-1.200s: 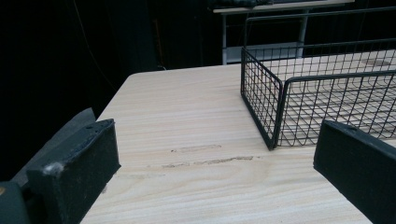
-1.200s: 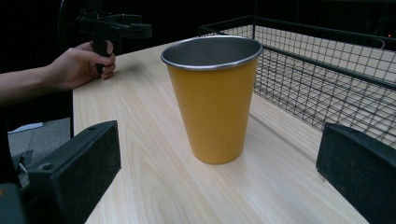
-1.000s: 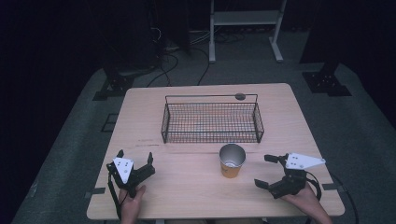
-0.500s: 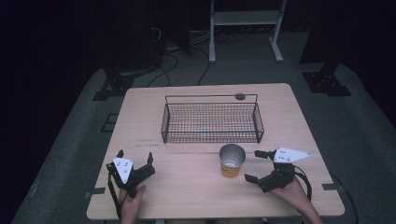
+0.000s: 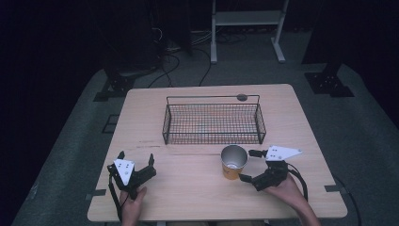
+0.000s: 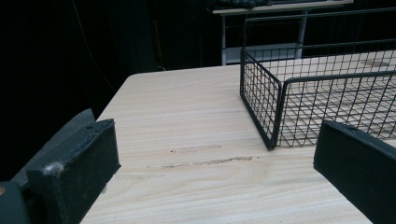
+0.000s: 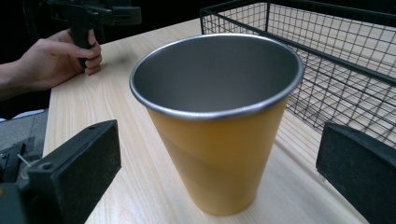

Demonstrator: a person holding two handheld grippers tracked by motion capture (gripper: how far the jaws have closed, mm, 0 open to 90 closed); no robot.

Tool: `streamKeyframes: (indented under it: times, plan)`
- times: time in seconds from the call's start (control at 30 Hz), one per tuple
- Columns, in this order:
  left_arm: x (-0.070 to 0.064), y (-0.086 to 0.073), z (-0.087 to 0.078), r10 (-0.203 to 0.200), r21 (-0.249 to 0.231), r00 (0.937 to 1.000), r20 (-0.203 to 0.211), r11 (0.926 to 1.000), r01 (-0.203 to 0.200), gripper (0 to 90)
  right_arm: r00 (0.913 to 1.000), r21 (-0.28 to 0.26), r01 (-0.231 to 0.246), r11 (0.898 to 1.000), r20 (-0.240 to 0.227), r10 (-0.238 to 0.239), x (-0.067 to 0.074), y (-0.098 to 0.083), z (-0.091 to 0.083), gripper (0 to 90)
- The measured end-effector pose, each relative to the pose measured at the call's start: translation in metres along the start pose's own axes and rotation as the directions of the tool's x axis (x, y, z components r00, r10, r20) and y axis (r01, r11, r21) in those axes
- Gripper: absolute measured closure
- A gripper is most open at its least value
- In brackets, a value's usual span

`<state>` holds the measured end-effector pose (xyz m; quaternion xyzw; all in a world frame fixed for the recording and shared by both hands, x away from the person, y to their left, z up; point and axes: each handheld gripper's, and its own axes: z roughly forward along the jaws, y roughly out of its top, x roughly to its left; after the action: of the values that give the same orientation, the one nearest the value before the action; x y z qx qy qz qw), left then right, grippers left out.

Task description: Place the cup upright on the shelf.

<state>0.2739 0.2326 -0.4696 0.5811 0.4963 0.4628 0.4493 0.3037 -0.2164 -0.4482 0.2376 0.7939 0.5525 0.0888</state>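
In the high view, the orange steel-rimmed cup [image 5: 233, 162] stood upright on the pale wooden worktop [image 5: 197, 188], near of the black wire basket [image 5: 212, 120]. The right claw [image 5: 249, 165] gaped just right of it; the left claw [image 5: 136, 158] sat open, far left. In the right claw's view, the cup [image 7: 219, 135] stood between the spread jaws, untouched.

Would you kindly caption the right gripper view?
Open right claw flanking an upright orange metal cup beside the black wire basket.
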Motion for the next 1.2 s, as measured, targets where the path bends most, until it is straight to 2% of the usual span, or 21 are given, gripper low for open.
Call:
streamKeyframes:
  times: [0.53, 1.2]
  plan:
    - [0.000, 0.000, 0.000, 0.007, -0.001, 1.0000, 0.000, 1.0000, -0.007, 0.0, 0.9995, 0.009, 0.019, 1.000, -0.025, -0.018, 0.001, 0.009, 0.017, 0.0]
    - [-0.001, 0.000, 0.000, 0.010, -0.003, 0.9999, 0.000, 0.9999, -0.010, 0.0, 0.9984, 0.013, 0.014, 1.000, -0.056, -0.013, -0.001, 0.014, 0.038, 0.0]
